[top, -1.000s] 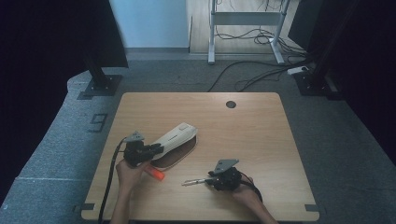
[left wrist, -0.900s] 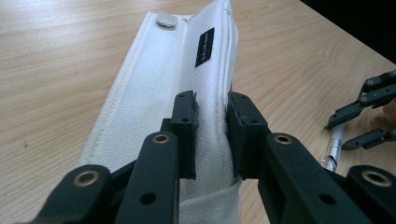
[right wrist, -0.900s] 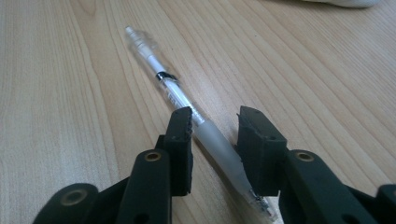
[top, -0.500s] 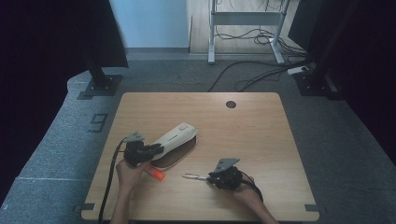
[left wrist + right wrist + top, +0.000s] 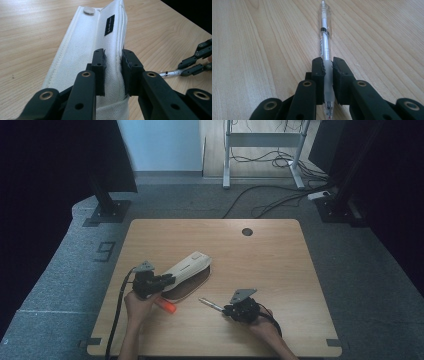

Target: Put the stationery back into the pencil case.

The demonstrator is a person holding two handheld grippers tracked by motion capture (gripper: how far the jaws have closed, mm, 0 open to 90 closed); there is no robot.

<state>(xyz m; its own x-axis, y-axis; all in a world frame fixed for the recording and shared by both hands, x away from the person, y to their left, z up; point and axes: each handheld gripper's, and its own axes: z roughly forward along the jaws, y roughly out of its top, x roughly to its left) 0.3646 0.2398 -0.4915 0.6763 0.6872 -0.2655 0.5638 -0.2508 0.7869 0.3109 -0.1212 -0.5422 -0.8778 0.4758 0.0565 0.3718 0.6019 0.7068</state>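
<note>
A white fabric pencil case [image 5: 187, 266] with a brown inner flap lies left of centre on the wooden table [image 5: 270, 265]. My left gripper [image 5: 167, 281] is shut on its near end. In the left gripper view the pads pinch a fold of the white cloth [image 5: 87, 42] between them [image 5: 113, 57]. A clear pen [image 5: 210, 304] lies right of the case, and my right gripper [image 5: 225, 310] is shut on its near end. Its jaws have just been closing with the pen [image 5: 325, 35] between them [image 5: 327, 63]. The pen points away along the wood.
An orange marker [image 5: 167, 306] lies by the left hand, just below the case. A round cable hole [image 5: 247, 231] sits near the table's far edge. A black cable [image 5: 117, 310] trails off the left front edge. Dark stands and floor cables surround the table.
The pen's free end has shifted slightly beside the right gripper. Both hands and the pencil case stay where they were.
</note>
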